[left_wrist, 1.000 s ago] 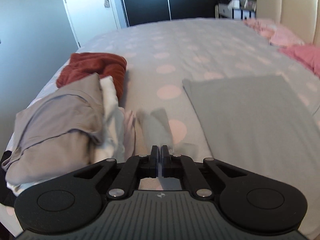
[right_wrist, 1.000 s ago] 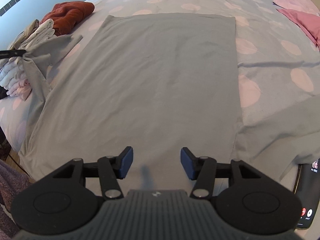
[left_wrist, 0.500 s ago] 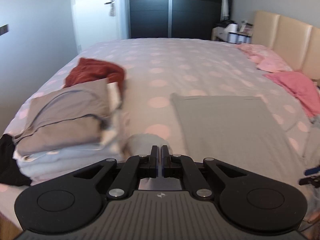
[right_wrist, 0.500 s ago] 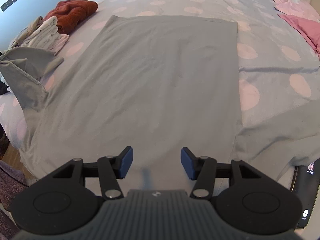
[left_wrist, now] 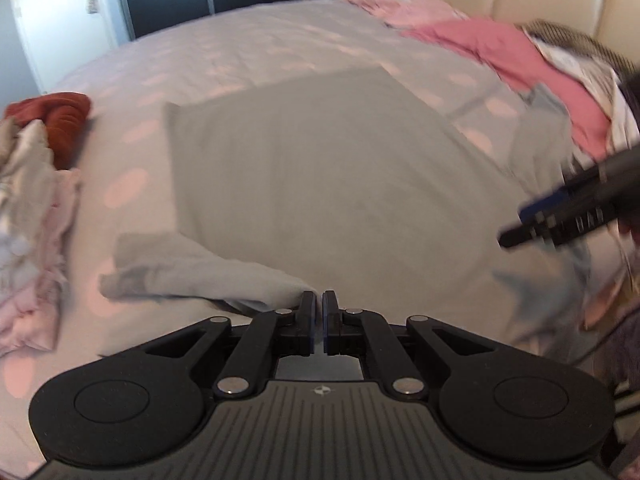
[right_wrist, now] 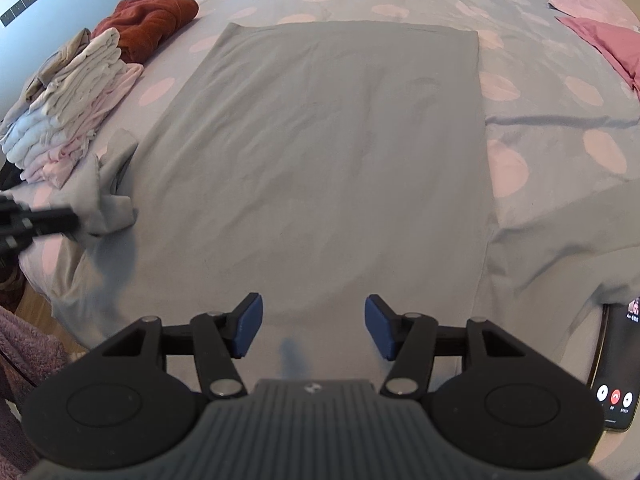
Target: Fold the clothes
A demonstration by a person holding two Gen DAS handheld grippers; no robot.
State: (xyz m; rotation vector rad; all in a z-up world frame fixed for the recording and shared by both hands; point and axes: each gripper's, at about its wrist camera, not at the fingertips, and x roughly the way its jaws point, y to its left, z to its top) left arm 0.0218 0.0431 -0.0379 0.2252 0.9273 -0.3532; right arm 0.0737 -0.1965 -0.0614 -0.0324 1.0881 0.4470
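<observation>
**Sleeve in our grip, ready to fold in**

We have the grey shirt [right_wrist: 328,152] spread flat on the dotted bedspread [right_wrist: 552,128], beside the folded stack [right_wrist: 76,112]. Our left gripper [left_wrist: 319,300] is pinched shut on the bunched left sleeve [left_wrist: 192,268], carrying it toward the body. Our right gripper [right_wrist: 313,326] hovers over the near edge, jaws roughly half apart, holding nothing. The cloth looks light, soft and floppy, so it will sag; we judge the cuff or shoulder seam the best hold.
</observation>
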